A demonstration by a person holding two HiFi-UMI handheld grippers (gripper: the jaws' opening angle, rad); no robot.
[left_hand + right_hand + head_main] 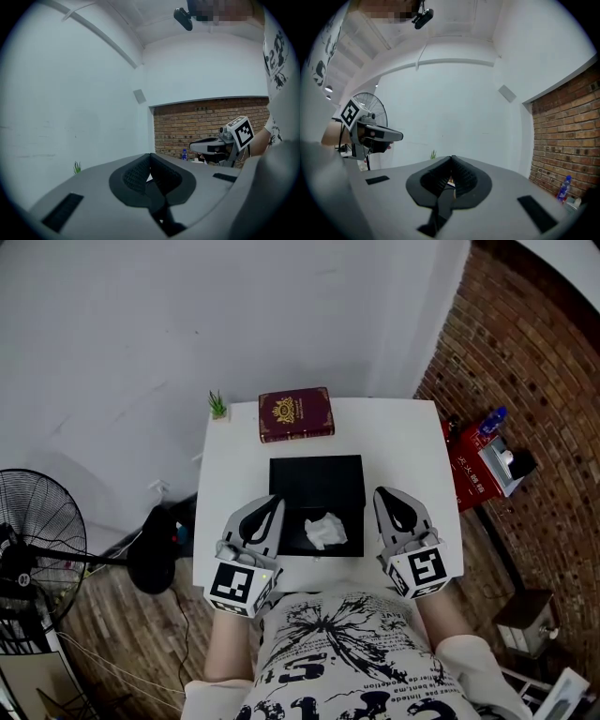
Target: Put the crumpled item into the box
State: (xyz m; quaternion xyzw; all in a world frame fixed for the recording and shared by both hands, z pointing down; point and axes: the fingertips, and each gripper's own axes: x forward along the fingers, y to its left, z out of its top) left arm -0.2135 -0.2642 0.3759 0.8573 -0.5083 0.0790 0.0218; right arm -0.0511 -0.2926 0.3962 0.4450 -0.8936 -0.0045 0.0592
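Left gripper (271, 505): jaws pressed pad to pad, nothing gripped.
Right gripper (385, 496): jaws likewise closed together and empty.
Crumpled item (325, 531): white paper, found between the two grippers and a little nearer the right one. It lies inside the box at its near end and is touched by neither gripper.
Box (316, 474): black and open-topped, set on the white table (394, 442). The left gripper's tips are seen over its left edge, and the rest extends ahead between both grippers.
Book (296, 414): dark red, laid flat beyond the box at the table's far edge.
Plant (217, 406): small and green, placed ahead of the left gripper at the table's far left corner.
Fan (33, 549): stood on the wooden floor, well off to the left of the left gripper.
Blue bottle (492, 419): seen well to the right of the right gripper, by the brick wall.
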